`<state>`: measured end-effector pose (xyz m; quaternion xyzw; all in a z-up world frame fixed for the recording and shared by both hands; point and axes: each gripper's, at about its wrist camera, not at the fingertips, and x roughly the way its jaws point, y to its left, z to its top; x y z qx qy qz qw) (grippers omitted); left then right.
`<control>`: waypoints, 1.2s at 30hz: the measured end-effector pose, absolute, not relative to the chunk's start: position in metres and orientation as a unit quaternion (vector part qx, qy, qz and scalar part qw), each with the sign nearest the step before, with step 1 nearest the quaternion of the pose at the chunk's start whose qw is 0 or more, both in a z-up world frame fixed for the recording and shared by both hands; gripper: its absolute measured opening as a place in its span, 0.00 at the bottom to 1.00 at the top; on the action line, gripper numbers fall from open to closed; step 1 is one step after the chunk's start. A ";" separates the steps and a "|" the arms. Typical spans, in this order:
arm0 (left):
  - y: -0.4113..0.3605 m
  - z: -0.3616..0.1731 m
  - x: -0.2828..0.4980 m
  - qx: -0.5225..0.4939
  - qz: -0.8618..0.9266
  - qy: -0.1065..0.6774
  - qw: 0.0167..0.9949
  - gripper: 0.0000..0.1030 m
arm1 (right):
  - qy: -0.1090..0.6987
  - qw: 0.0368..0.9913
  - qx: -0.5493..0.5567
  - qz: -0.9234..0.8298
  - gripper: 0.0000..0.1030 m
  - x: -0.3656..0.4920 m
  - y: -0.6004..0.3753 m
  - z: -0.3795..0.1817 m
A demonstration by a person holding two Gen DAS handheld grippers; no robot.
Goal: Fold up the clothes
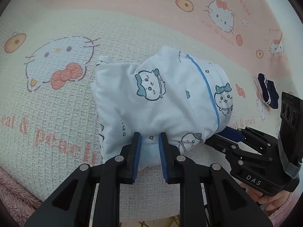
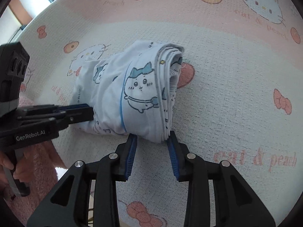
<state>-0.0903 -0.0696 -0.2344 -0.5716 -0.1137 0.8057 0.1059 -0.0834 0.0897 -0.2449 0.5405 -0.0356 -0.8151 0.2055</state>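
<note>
At near edge of folded garment: left claw pinching fabric; right claw part-open, straddling corner.

Left gripper pinches near edge of folded white cartoon-print garment on cat-and-peach blanket. Right gripper meets garment's right end, tips hidden under cloth. Dark folded item lies well apart, far right.

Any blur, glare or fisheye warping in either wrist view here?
Left wrist view: sharp, soft even light, blanket print bowed toward dark corners. Right wrist view: the folded garment is crisp, a blown-out window glares top left, and the edges curve the same way.
</note>
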 end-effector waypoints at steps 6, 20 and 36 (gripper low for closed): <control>-0.061 -0.235 -0.092 -0.571 0.808 -0.100 0.105 0.20 | -0.068 0.185 0.516 -0.833 0.30 -0.085 0.099 -0.238; -0.062 -0.237 -0.092 -0.567 0.809 -0.110 0.106 0.21 | -0.018 0.070 0.485 -0.871 0.21 -0.088 0.154 -0.191; -0.117 -0.221 -0.077 -0.579 0.804 -0.133 0.028 0.25 | 0.178 0.124 0.521 -0.826 0.22 -0.069 0.097 -0.213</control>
